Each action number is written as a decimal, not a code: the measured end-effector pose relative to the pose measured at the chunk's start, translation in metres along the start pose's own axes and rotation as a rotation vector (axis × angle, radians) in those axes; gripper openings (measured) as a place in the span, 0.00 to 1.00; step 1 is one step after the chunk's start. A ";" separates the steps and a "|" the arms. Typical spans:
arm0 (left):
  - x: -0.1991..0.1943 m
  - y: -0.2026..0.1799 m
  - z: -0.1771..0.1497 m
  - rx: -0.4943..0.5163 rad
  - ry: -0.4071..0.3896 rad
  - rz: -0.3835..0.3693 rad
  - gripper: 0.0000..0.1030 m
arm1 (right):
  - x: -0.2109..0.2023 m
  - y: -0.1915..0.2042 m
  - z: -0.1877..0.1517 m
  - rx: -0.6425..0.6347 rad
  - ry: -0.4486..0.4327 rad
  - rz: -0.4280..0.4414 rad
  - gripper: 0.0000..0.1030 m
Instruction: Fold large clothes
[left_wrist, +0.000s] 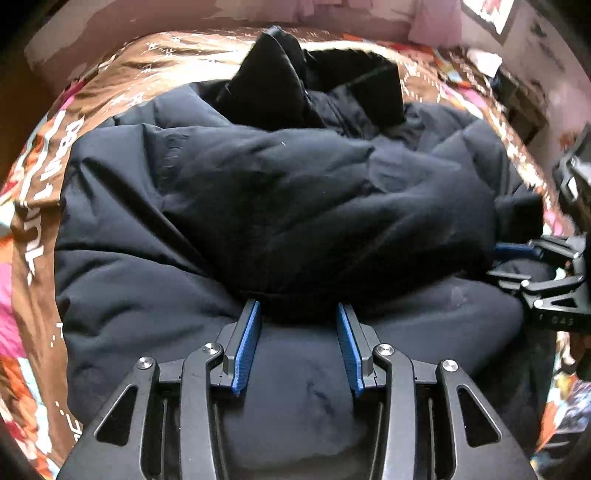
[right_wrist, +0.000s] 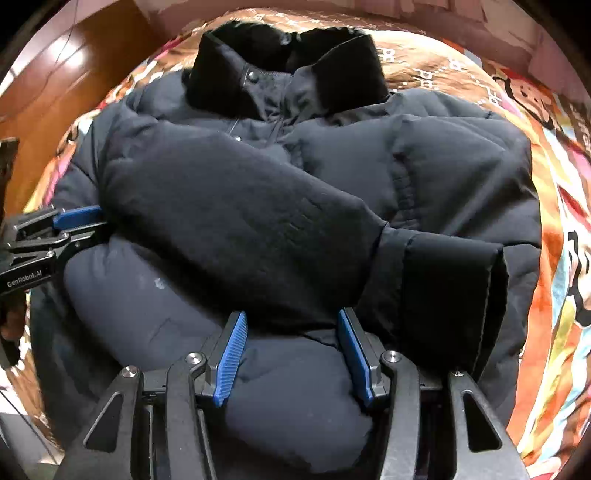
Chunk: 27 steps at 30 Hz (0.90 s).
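- Here, one dark puffy jacket (left_wrist: 229, 206) lies on one patterned bedspread (left_wrist: 33, 206), with two sleeves crossed over its chest.
- One left gripper (left_wrist: 299, 325): its two blue pads (left_wrist: 246, 343) stand apart astride a fold of the hem just ahead, though whether they press it cannot be told.
- One right gripper (right_wrist: 291, 328), jaws parted around a bulge of jacket hem, not pinching it; one sleeve cuff (right_wrist: 450, 280) lies just to its right.
- One black collar (right_wrist: 284, 70) sits far ahead of both.

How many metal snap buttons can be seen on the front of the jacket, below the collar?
2 in the right wrist view: one snap on the collar tab, one smaller snap lower along the front closure of the jacket. The folded sleeve may hide more.
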<state>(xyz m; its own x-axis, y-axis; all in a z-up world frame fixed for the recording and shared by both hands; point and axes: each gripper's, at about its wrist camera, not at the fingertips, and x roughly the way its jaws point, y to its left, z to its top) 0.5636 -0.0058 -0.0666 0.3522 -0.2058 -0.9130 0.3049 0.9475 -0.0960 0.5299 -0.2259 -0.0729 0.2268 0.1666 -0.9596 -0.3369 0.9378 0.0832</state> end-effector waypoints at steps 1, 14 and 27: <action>0.003 -0.002 0.000 0.010 0.004 0.013 0.35 | 0.004 0.000 -0.001 -0.004 -0.003 -0.007 0.48; -0.007 -0.001 0.031 0.028 0.053 0.065 0.36 | -0.035 -0.027 0.013 0.094 -0.120 0.082 0.59; -0.009 0.029 0.191 -0.058 -0.218 0.086 0.36 | -0.043 -0.072 0.177 0.101 -0.316 0.111 0.62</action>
<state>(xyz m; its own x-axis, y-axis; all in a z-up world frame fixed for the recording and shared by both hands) 0.7382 -0.0228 0.0147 0.5593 -0.1657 -0.8122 0.2163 0.9750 -0.0499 0.7061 -0.2465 0.0102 0.4705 0.3403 -0.8141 -0.2866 0.9316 0.2238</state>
